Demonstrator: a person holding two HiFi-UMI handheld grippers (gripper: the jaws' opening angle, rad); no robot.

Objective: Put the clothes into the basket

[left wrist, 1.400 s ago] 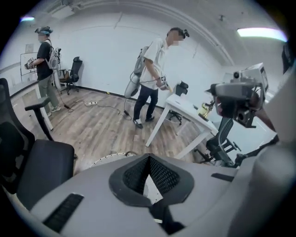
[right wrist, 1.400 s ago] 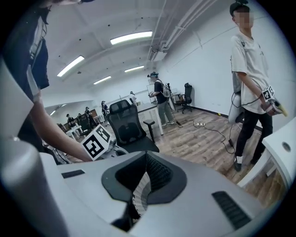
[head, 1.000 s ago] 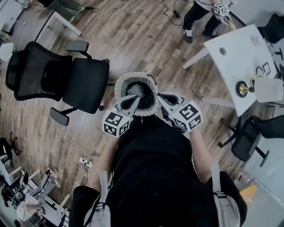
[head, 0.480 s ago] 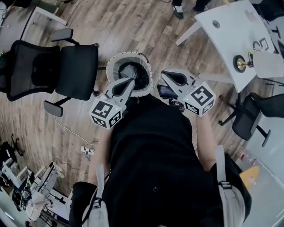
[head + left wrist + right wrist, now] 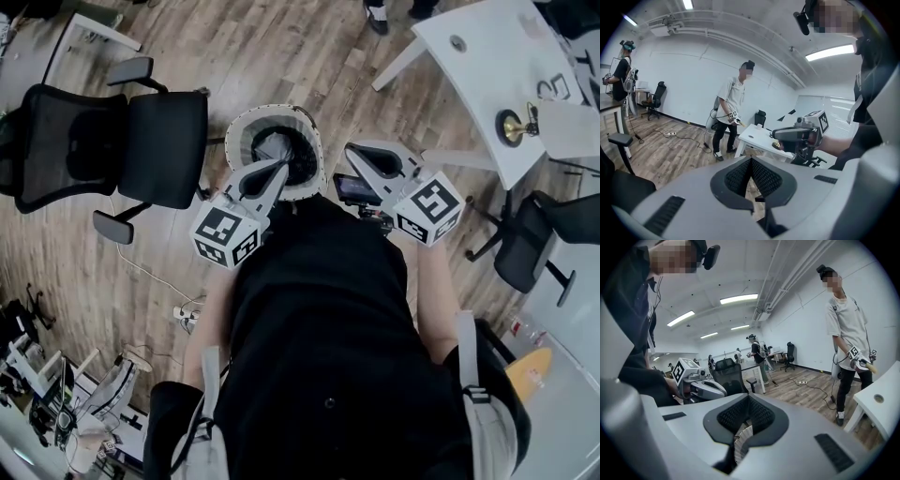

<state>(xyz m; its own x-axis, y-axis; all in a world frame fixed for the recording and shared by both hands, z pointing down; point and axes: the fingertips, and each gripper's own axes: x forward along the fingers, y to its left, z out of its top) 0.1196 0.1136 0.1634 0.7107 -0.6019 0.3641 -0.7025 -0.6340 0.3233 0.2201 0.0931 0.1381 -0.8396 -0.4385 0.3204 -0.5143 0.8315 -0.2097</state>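
Closest in, the left gripper (image 5: pixel 751 160) is clenched. Its ribbed pads meet at the tip and there is no cloth or anything else between them. The right gripper (image 5: pixel 749 397) is pressed together the same way and carries nothing. Only a slice of pale basket rim shows through the gap below its pads. In the head view both tools are held in front of the person's black top and point forward. The left one's tip is over the near edge of the basket (image 5: pixel 272 111), and the right one's tip is just beside the rim.

The basket is round with a white rim and stands on the wooden floor (image 5: pixel 281 56) directly ahead. Dark and grey clothes (image 5: pixel 289 155) lie bundled inside it, below the rim, with nothing draped over the edge.

Farther out, a black office chair (image 5: pixel 159 150) stands to the left and a white table (image 5: pixel 487 66) to the upper right. A bystander (image 5: pixel 731 119) in a white shirt stands by that table. No loose clothing shows on the floor, the chair or the table.

With the clothes in the basket and both tools empty, the task looks finished or very nearly so. Whether more clothing waits outside these views cannot be told, and if none does, nothing is left to put in.
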